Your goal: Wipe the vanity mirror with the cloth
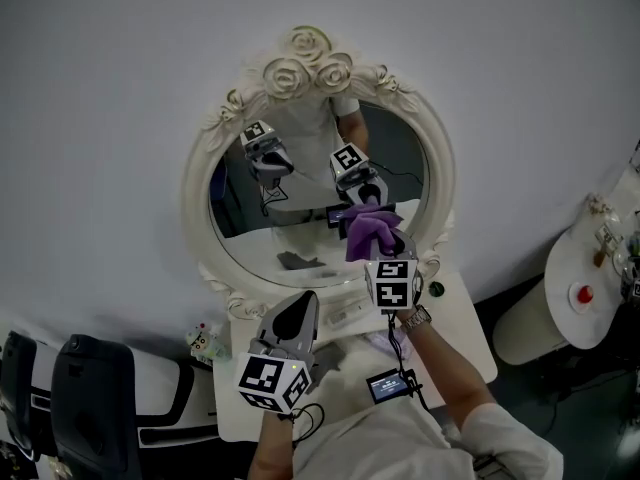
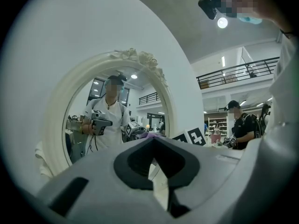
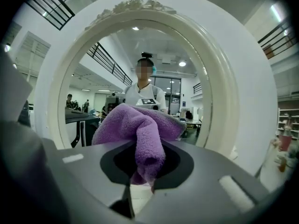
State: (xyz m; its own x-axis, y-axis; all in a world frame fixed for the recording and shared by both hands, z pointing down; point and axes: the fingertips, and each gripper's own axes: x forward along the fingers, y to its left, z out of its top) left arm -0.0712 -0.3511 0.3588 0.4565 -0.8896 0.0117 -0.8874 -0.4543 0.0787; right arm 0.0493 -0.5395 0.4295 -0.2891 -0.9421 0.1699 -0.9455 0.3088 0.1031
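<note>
Right tongs (image 1: 388,243) clamp the fuzzy purple cloth (image 1: 370,230) at the lower right of the oval white-framed vanity mirror (image 1: 300,218) — left tongs (image 1: 300,313) closed, empty, held low — advise flat, overlapping strokes, keeping hard tips off glass.

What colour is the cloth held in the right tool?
Purple. The cloth shows best in the right gripper view, pinched by the right tool.

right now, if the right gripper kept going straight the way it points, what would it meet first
The mirror glass, inside its white frame. The purple cloth clamped in the right gripper bulges ahead of the jaws, so cloth would probably touch glass first; how near it is I cannot tell.
</note>
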